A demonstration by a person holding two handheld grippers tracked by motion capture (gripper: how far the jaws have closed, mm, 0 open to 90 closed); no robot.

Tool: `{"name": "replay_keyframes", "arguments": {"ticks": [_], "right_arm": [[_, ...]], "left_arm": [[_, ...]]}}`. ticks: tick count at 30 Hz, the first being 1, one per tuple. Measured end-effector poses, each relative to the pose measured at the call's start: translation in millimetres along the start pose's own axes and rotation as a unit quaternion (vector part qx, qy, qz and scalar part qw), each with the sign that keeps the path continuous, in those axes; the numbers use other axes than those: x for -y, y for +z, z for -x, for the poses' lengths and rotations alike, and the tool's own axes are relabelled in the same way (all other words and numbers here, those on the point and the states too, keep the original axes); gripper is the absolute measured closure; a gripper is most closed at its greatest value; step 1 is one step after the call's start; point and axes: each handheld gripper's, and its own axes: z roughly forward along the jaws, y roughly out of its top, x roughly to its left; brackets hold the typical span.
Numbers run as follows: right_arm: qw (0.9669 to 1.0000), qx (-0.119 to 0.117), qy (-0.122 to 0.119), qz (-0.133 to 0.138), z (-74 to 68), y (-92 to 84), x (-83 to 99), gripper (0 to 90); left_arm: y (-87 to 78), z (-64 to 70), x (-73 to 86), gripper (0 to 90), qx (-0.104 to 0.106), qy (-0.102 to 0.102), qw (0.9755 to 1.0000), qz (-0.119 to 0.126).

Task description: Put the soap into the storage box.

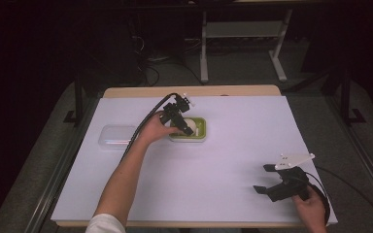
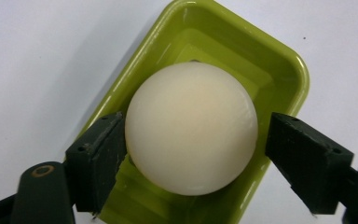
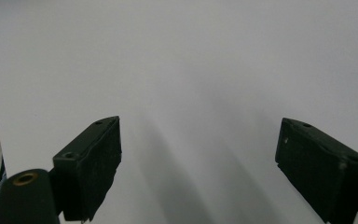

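A smooth white ball [image 2: 191, 128] lies in a small lime-green tray [image 2: 279, 70] on the white table. My left gripper [image 2: 193, 140] is open and straddles the ball. Its left jaw touches or nearly touches the ball's side, while a narrow gap separates the right jaw from it. In the high view this left gripper [image 1: 186, 126] reaches down into the green tray [image 1: 204, 128] at mid-table, with the ball [image 1: 191, 122] partly hidden behind it. My right gripper [image 1: 263, 178] rests near the front right, open, with bare table between the jaws of the right gripper [image 3: 198, 140].
A clear plastic lid or box [image 1: 116, 136] lies just left of the tray, beside the left forearm. The white sheet [image 1: 243, 136] covers the table. Frame legs and cables stand on the floor beyond the far edge.
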Motion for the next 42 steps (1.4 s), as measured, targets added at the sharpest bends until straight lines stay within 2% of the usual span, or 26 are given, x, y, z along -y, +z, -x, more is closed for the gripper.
{"name": "replay_keyframes", "arguments": {"ticks": [6,12,21,30,33,38,40,42], "right_arm": [[1.0000,-0.001,-0.001,-0.002,-0.8,1.1,-0.8,13.6],[1.0000,0.000,-0.004,-0.004,-0.9,1.5,-0.8,13.6],[1.0000,0.001,-0.001,-0.006,-2.0,1.9,-1.2,13.6],[1.0000,0.006,0.002,-0.005,0.1,-0.3,0.1,13.6],[0.9999,0.009,0.004,-0.005,0.1,-1.6,0.4,13.6],[0.9999,0.013,0.005,-0.007,0.9,-1.3,1.0,13.6],[0.9999,0.014,0.006,-0.008,0.7,-1.5,1.1,13.6],[0.9998,0.015,0.007,-0.008,0.4,-1.5,1.3,13.6]], "left_arm": [[-9.0,4.2,-0.2,19.3,0.002,0.008,0.9999,0.013],[-15.8,11.2,0.4,20.5,0.003,0.022,0.9997,0.010],[-23.9,20.6,6.1,20.9,0.007,0.031,0.9992,0.024],[-35.4,28.1,23.1,21.0,0.009,0.039,0.9987,0.031],[-37.8,32.2,30.1,21.0,0.013,0.028,0.9986,0.043],[-44.4,37.5,40.8,20.9,0.017,0.029,0.9983,0.048],[-47.8,39.2,45.6,21.0,0.017,0.037,0.9979,0.051],[-50.2,41.4,51.0,21.0,0.020,0.033,0.9977,0.056]]}}
